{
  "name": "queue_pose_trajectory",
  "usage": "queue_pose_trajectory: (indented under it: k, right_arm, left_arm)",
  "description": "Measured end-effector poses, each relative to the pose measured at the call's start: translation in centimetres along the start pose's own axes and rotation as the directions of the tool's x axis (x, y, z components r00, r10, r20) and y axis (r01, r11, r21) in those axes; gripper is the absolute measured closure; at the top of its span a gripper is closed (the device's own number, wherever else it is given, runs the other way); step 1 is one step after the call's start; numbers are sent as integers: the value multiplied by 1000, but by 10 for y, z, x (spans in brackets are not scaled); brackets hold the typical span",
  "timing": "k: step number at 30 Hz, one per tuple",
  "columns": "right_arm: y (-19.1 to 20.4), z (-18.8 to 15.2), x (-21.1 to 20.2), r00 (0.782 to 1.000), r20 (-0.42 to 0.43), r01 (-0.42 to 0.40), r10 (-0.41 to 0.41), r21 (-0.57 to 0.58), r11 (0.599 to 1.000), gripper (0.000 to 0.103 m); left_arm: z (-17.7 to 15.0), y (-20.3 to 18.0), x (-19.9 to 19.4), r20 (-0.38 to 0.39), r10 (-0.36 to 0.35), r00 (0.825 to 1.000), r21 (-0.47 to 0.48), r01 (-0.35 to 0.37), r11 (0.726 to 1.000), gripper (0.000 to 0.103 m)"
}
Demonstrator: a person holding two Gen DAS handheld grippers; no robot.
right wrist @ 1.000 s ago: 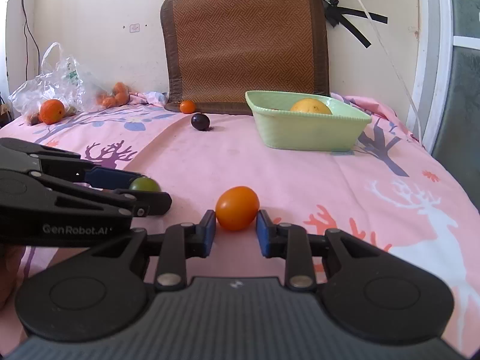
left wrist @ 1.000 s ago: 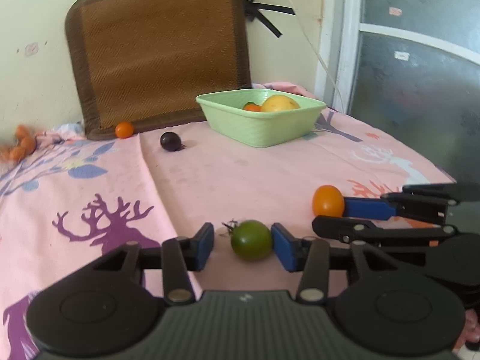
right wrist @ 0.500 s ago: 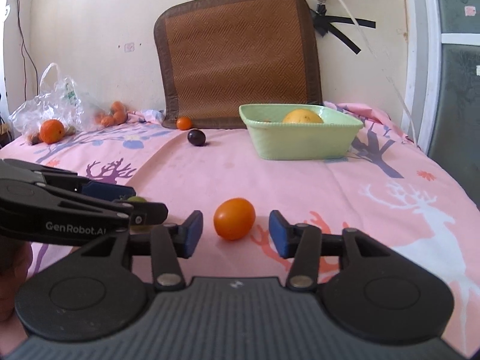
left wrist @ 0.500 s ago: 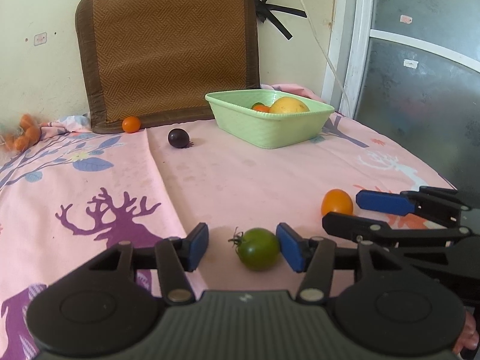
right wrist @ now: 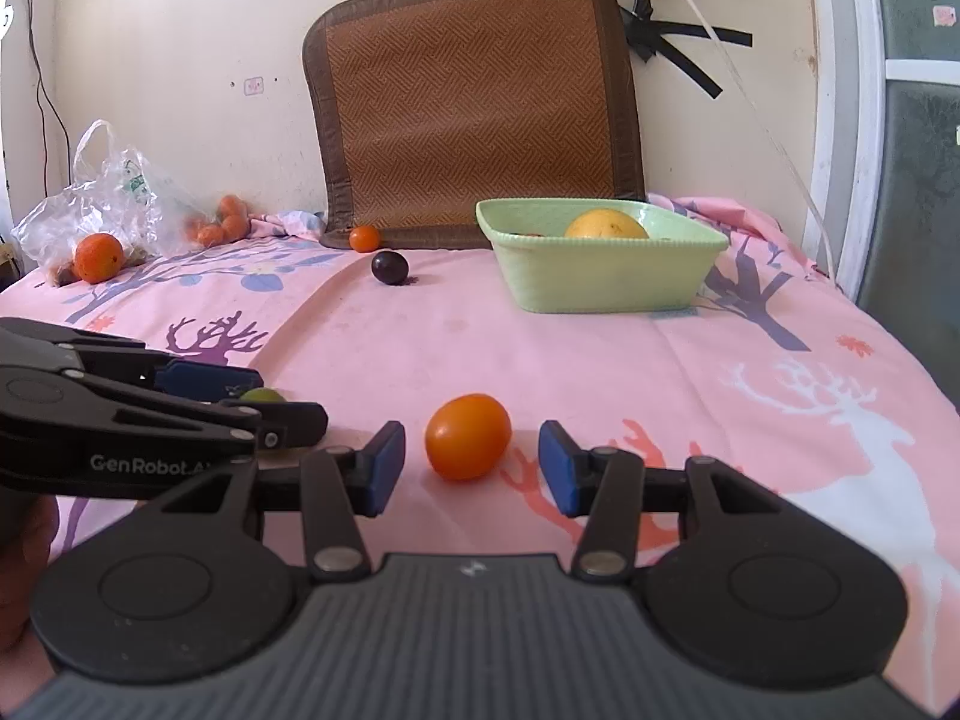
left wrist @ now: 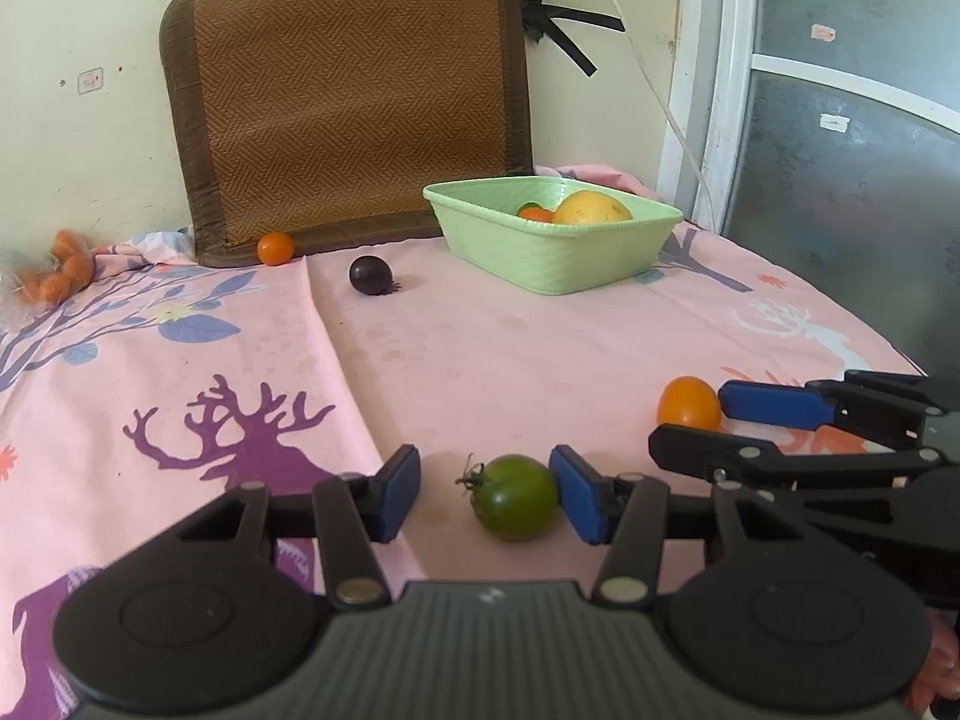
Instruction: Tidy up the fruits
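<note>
Two open grippers: left (left wrist: pixel 485 491) straddles one green tomato (left wrist: pixel 515 497), right (right wrist: pixel 471 466) one orange tomato (right wrist: pixel 468 436).

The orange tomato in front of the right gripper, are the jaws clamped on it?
No, the orange tomato sits on the pink cloth with clear gaps between it and both jaws of the right gripper.

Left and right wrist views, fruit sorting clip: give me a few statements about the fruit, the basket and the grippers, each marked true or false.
1. The right gripper squeezes the orange tomato. False: its jaws have just opened, gaps on both sides.
2. The green tomato lies on the pink cloth between the left gripper's fingers. True.
3. The green basket is empty. False: a yellow fruit sits inside.
4. The dark plum lies outside the basket. True.
</note>
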State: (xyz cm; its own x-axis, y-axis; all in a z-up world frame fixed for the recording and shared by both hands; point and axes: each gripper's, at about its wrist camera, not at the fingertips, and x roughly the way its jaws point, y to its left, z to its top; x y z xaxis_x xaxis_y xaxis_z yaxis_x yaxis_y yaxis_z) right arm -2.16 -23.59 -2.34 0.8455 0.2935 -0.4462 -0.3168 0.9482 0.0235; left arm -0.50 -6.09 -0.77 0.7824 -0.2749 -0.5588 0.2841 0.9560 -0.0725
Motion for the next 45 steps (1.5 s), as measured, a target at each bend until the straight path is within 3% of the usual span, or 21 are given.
queue_pose_trajectory:
  k: [6, 32, 41, 45]
  right_arm:
    - [-5, 1, 5, 1000, -28, 10, -8, 43, 999, 52]
    - [-1, -2, -3, 1000, 6, 0, 0, 16, 1000, 52]
    - [-5, 0, -1, 1000, -1, -12, 12, 41, 999, 52]
    - [-8, 0, 1, 1000, -10, -13, 14, 63, 998, 52]
  left_arm:
    - [0, -3, 1, -3, 13, 1000, 20, -13, 1000, 54]
    - [-1, 0, -5, 4, -5, 1000, 20, 5, 1000, 53]
    - [0, 2, -3, 5, -22, 1000, 2, 22, 1000, 49]
    - [1, 4, -3, 2, -51, 999, 1, 51, 999, 41]
